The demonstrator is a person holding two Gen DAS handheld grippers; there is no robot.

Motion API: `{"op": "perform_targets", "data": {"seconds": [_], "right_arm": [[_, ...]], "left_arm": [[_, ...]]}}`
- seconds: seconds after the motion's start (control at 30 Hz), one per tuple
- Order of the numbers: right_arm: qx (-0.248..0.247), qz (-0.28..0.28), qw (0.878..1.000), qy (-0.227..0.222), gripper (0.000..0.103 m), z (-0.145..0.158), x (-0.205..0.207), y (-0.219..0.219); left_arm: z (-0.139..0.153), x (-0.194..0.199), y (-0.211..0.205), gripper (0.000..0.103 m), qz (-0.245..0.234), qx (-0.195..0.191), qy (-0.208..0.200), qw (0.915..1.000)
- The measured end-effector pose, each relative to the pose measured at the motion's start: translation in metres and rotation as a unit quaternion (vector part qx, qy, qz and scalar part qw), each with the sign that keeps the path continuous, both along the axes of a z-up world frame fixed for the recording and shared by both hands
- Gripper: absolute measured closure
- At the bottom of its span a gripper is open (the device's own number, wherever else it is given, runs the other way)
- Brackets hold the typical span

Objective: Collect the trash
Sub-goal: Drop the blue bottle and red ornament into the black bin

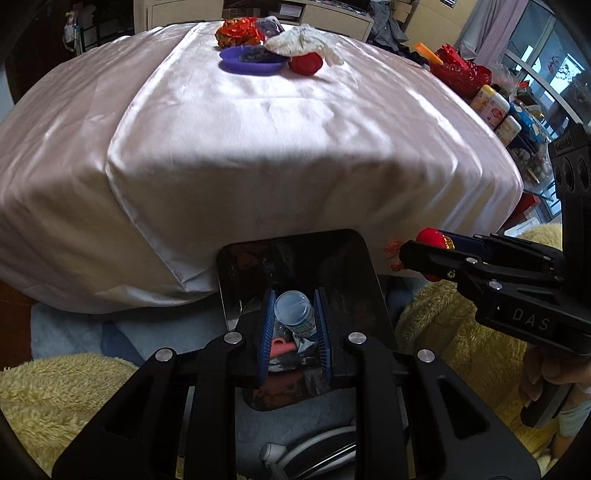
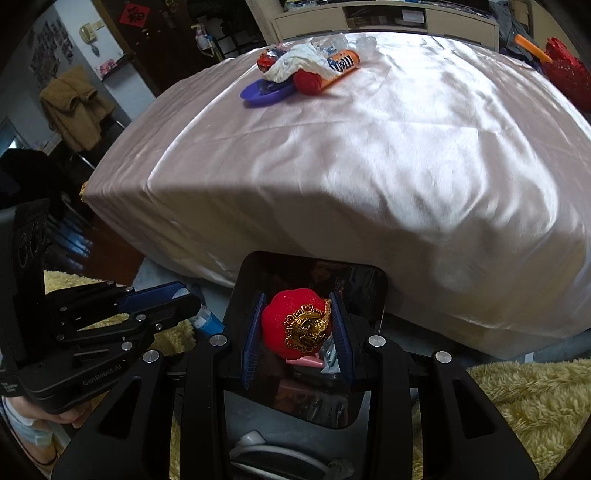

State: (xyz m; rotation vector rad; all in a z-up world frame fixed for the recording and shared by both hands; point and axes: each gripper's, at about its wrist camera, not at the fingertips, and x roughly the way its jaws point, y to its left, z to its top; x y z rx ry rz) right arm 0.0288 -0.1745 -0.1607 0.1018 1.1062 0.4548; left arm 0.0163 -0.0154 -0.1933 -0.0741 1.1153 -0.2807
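My left gripper (image 1: 294, 314) is shut on a small clear plastic bottle (image 1: 293, 308) with a blue label, held over the black trash bin (image 1: 354, 266) on the floor by the table. My right gripper (image 2: 297, 325) is shut on a red round ornament (image 2: 295, 325) with a gold emblem, also over the bin (image 2: 369, 295). The right gripper shows in the left wrist view (image 1: 417, 254) at the bin's right. The left gripper shows in the right wrist view (image 2: 192, 306) at the left. Pink and silver trash lies inside the bin.
On the far end of the table's white cloth (image 1: 258, 129) lie a purple dish (image 1: 253, 59), a white crumpled bag (image 1: 299, 40), a red ball (image 1: 306, 63), red wrappers (image 1: 238, 31) and an orange tube (image 2: 341, 64). Yellow fleece (image 1: 55, 387) flanks the bin. Cluttered shelves (image 1: 498, 110) stand right.
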Motion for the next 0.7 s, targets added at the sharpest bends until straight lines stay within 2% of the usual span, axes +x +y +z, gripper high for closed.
{"op": "perform_targets", "data": {"seconds": [0.17, 0.43, 0.57, 0.7], "right_arm": [[-0.004, 0.002, 1.000, 0.014, 0.067, -0.017, -0.002, 0.001], [-0.003, 0.004, 1.000, 0.016, 0.065, -0.020, -0.001, 0.004], [0.001, -0.005, 1.000, 0.019, 0.053, -0.021, 0.000, 0.000], [0.006, -0.013, 1.000, 0.017, 0.051, -0.019, 0.000, -0.006]], "left_arm": [[-0.028, -0.009, -0.003, 0.083, -0.013, 0.005, 0.025, 0.9996], [-0.035, -0.009, -0.006, 0.083, -0.018, 0.011, 0.027, 0.9994], [-0.034, -0.008, -0.003, 0.065, -0.008, 0.015, 0.028, 0.9995], [-0.033, -0.008, 0.003, 0.058, 0.004, 0.015, 0.029, 0.9995]]}}
